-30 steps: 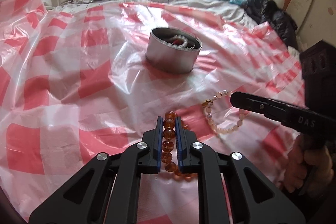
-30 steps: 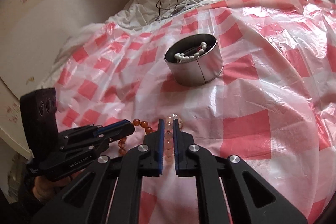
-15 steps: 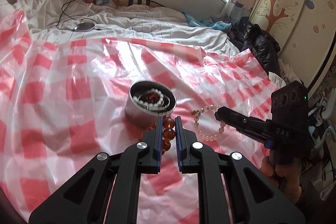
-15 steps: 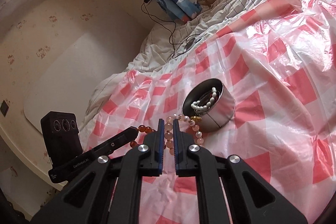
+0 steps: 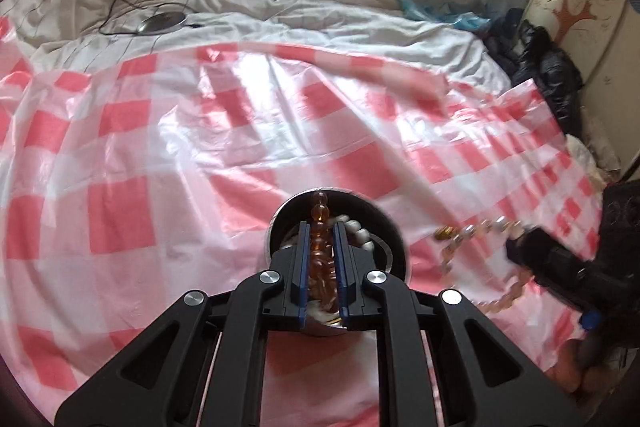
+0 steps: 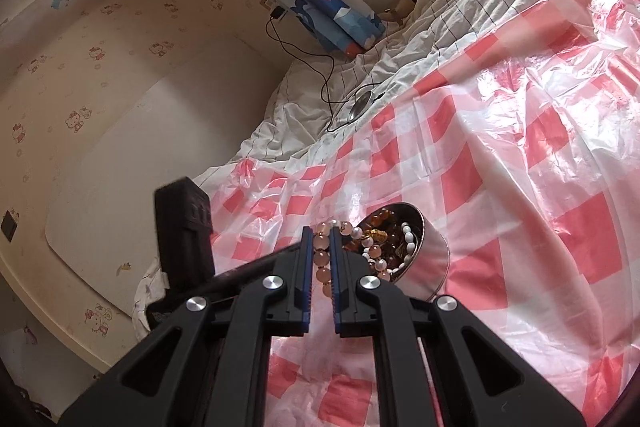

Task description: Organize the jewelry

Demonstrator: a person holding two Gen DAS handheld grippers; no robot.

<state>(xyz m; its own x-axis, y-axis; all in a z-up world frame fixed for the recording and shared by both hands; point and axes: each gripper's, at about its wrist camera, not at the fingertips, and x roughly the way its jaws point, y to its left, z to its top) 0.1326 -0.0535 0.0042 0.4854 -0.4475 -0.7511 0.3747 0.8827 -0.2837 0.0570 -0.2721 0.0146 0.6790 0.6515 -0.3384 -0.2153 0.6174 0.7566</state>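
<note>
A round metal tin (image 5: 394, 247) stands on the red-and-white checked plastic sheet (image 5: 200, 147); it also shows in the right wrist view (image 6: 430, 263) with white pearls and amber beads inside. My left gripper (image 5: 322, 231) is shut on an amber bead bracelet (image 5: 319, 227) and holds it over the tin's mouth. My right gripper (image 6: 321, 233) is shut on a pale pink bead bracelet (image 6: 323, 259), held up just left of the tin. This pink bracelet (image 5: 472, 239) hangs from the right gripper (image 5: 520, 247) in the left wrist view.
The sheet covers a bed with white bedding (image 5: 280, 15). A cable and a round metal lid (image 5: 162, 23) lie at the far side. Dark clothes (image 5: 548, 67) pile by a wardrobe at right. A wall and headboard (image 6: 140, 147) are at left.
Both grippers have lifted their bracelets off the sheet and carried them toward the tin. The left gripper now hangs the amber bracelet over the tin's mouth; the right has come close beside it.
</note>
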